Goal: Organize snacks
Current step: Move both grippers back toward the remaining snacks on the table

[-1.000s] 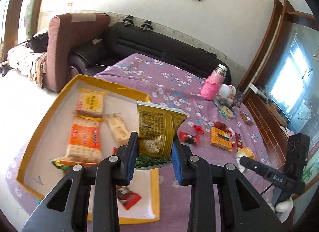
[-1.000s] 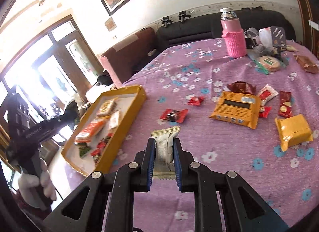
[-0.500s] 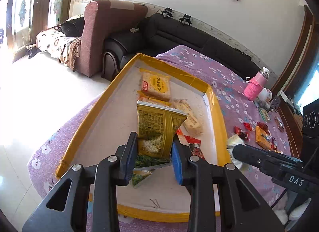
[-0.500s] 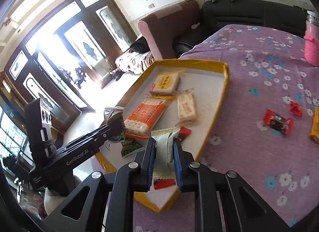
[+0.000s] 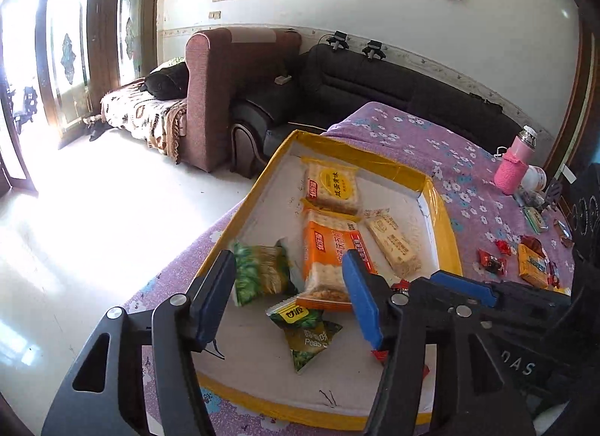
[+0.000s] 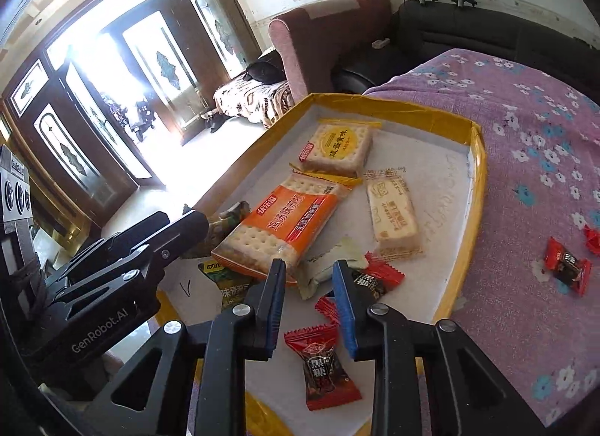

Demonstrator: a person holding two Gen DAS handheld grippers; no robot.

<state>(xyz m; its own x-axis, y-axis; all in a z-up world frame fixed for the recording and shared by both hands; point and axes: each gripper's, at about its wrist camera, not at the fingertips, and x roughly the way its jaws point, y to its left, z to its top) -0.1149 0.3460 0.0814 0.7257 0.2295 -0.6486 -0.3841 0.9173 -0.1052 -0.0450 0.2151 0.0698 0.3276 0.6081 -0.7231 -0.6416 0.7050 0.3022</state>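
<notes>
Daylight pours in through the glazed doors (image 6: 112, 106) at the left of both frames, blown out to pure white there and on the floor (image 5: 75, 233) below them. The far wall is evenly lit, while the dark sofa (image 5: 375, 87) at upper centre loses detail in shadow. The tray (image 6: 474, 188) interior is bright and sharp, its packets casting only soft, short shadows. Straight lines bow strongly toward the edges, and black corners ring each round frame. Nothing near the centre looks smeared by motion.

Glossy plastic wrappers (image 6: 285, 224), matt cardboard tray (image 6: 470, 218)
</notes>
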